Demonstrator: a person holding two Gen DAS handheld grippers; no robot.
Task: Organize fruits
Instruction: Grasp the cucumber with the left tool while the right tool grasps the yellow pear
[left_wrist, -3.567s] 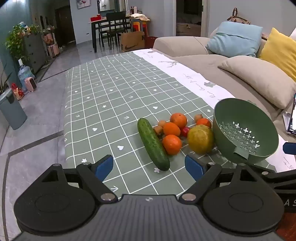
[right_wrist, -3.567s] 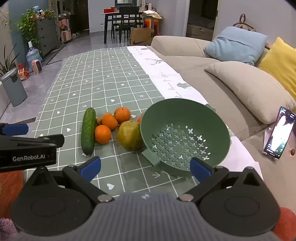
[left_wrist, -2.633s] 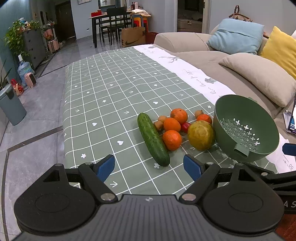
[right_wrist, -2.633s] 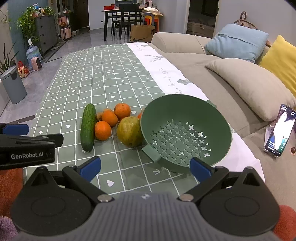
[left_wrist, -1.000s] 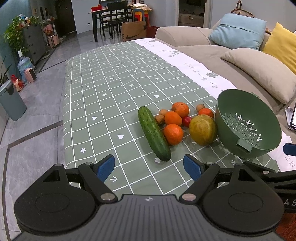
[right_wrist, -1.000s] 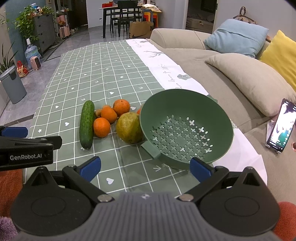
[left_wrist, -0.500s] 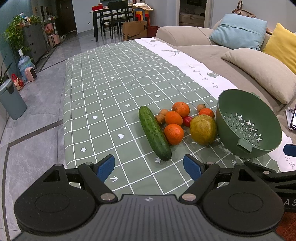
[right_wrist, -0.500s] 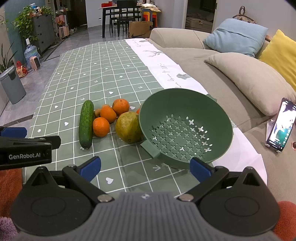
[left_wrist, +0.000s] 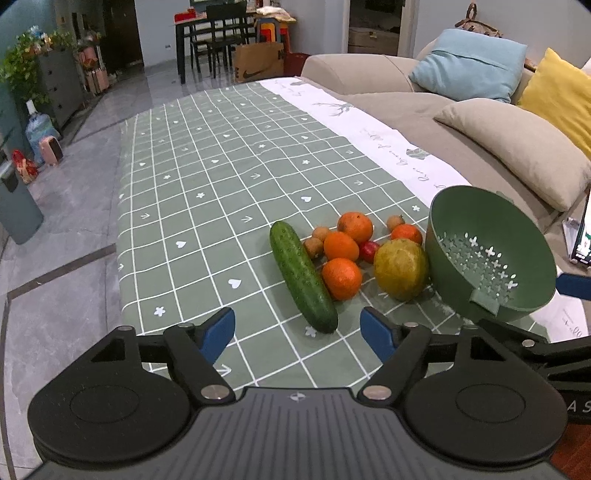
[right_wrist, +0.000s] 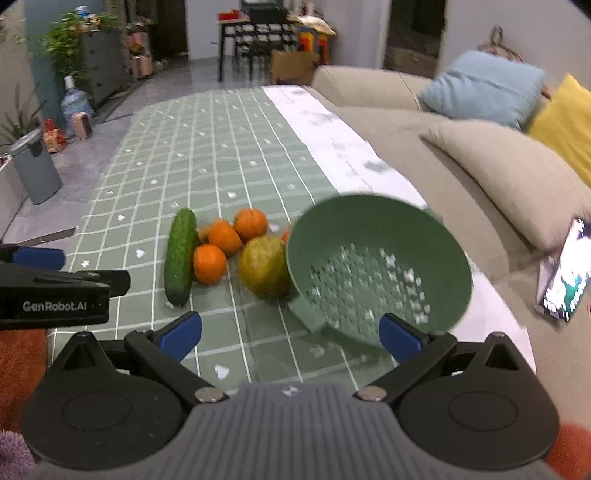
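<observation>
The left claw (left_wrist: 297, 332) is spread wide with nothing between its blue fingertips (left_wrist: 218, 332), hovering low over the near edge of the surface (left_wrist: 207, 206), which wears a green checked cloth. The near end of the cucumber (left_wrist: 301, 275) lies just ahead of its gap. The right claw (right_wrist: 290, 334) is likewise wide open and empty, held above the cloth just short of the green colander (right_wrist: 380, 269), whose tab handle points toward it; this view is motion-blurred.

The cucumber lies lengthwise, running away from the claws. Touching its right side sits a cluster: 3 oranges (left_wrist: 341, 277) close together, a 4th (left_wrist: 406, 233) farther back, 3 small brown fruits (left_wrist: 314, 246) and a small red one (left_wrist: 369, 251). A large yellow-green round fruit (left_wrist: 400, 267) rests against the colander's left wall. The colander (left_wrist: 491, 254) is tilted, its perforated bottom showing and holding no fruit.

To the right a beige sofa (left_wrist: 424, 107) carries beige, blue and yellow cushions; a lit phone (right_wrist: 561, 273) lies on it.
</observation>
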